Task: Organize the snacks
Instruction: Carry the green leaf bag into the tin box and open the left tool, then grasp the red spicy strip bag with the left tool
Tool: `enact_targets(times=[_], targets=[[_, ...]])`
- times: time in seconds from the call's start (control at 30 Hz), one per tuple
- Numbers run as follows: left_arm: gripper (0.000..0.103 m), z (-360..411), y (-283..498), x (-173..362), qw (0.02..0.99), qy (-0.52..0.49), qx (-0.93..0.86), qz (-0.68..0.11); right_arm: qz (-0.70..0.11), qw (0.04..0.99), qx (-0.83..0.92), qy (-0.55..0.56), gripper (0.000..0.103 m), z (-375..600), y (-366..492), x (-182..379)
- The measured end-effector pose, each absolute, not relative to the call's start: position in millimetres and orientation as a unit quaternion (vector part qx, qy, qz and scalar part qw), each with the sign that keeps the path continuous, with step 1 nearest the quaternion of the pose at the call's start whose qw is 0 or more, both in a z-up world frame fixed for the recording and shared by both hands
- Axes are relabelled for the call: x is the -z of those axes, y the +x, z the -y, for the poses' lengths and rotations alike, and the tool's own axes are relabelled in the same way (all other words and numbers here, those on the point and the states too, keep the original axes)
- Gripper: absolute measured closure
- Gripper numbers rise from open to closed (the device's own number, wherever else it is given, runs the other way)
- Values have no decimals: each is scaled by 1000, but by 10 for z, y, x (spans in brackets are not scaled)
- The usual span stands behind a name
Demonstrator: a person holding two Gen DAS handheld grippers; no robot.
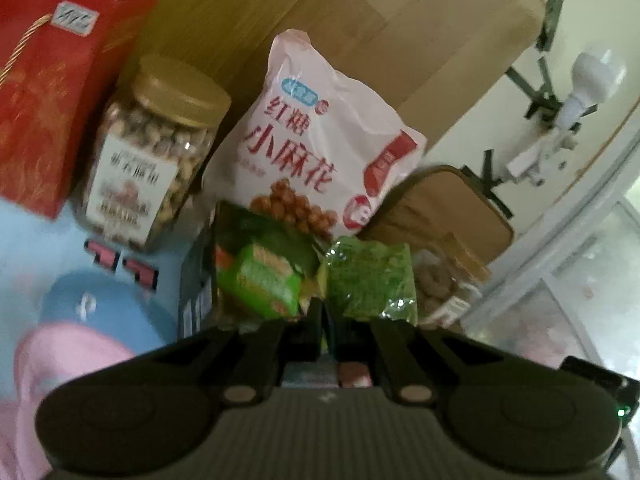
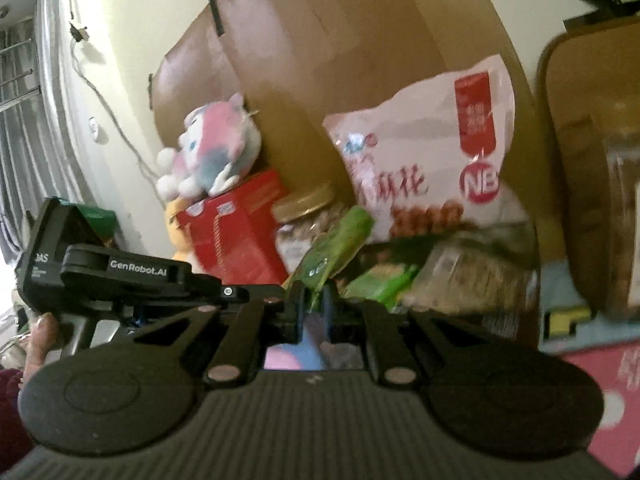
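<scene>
My left gripper (image 1: 325, 314) is shut on the lower edge of a small green snack packet (image 1: 370, 278). The same packet (image 2: 340, 244) shows in the right wrist view, seen edge-on, and my right gripper (image 2: 314, 300) is shut on its lower end too, with the left gripper (image 2: 168, 276) coming in from the left. Behind it stand a pink-white bag of fried dough twists (image 1: 316, 148) (image 2: 432, 152), a green wafer pack (image 1: 264, 276) (image 2: 380, 280) and a gold-lidded jar of nuts (image 1: 148, 152) (image 2: 304, 212).
A red gift box (image 1: 52, 88) (image 2: 236, 228) stands at the left with a plush toy (image 2: 212, 152) on it. A large cardboard box (image 1: 340, 20) backs the snacks. A wooden lidded container (image 1: 440, 208) and a small jar (image 1: 448, 280) sit at the right. A blue and pink mat (image 1: 40, 240) covers the surface.
</scene>
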State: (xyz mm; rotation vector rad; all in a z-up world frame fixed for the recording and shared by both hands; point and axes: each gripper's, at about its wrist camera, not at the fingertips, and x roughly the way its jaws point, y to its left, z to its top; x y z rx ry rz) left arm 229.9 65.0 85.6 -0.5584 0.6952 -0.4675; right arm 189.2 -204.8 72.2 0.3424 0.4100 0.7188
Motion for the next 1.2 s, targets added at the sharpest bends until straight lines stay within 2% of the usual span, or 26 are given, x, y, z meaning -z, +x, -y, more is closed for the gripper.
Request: enact_targets(times=[0.2, 0.33, 0.37, 0.53, 0.6, 0.67, 0.77, 0.83, 1.0, 1.1, 1.2], targets=[[98, -481, 2675, -744, 882, -235, 195, -360, -218, 914, -309, 146, 89, 1993, 2251, -649], [96, -432, 2733, -653, 892, -213, 167, -363, -207, 945, -235, 94, 58, 1946, 2292, -550], [94, -440, 2722, -652, 891, -216, 170, -360, -201, 946, -233, 104, 54, 1994, 2279, -528], [93, -448, 2687, -790, 902, -221, 169, -329, -168, 952, -215, 136, 56, 2189, 2269, -603], [93, -395, 2721, -837, 902, -220, 175, -328, -168, 950, -225, 134, 61, 2158, 2304, -626], [93, -316, 2770, -835, 901, -213, 179, -333, -182, 945, -240, 125, 78, 2082, 2364, -614], [93, -156, 2843, -743, 900, -191, 180, -348, -209, 939, -247, 115, 88, 1979, 2449, -519], [93, -99, 2852, -707, 909, -172, 169, -341, -231, 936, -243, 104, 91, 1924, 2496, -436], [90, -191, 2683, -844, 904, -186, 188, -335, -213, 935, -253, 126, 91, 2033, 2377, -461], [84, -300, 2276, -1025, 916, -174, 199, -300, -195, 936, -255, 145, 88, 2180, 2200, -549], [84, -416, 1823, -1038, 914, -172, 216, -298, -197, 923, -274, 183, 88, 2320, 2049, -630]])
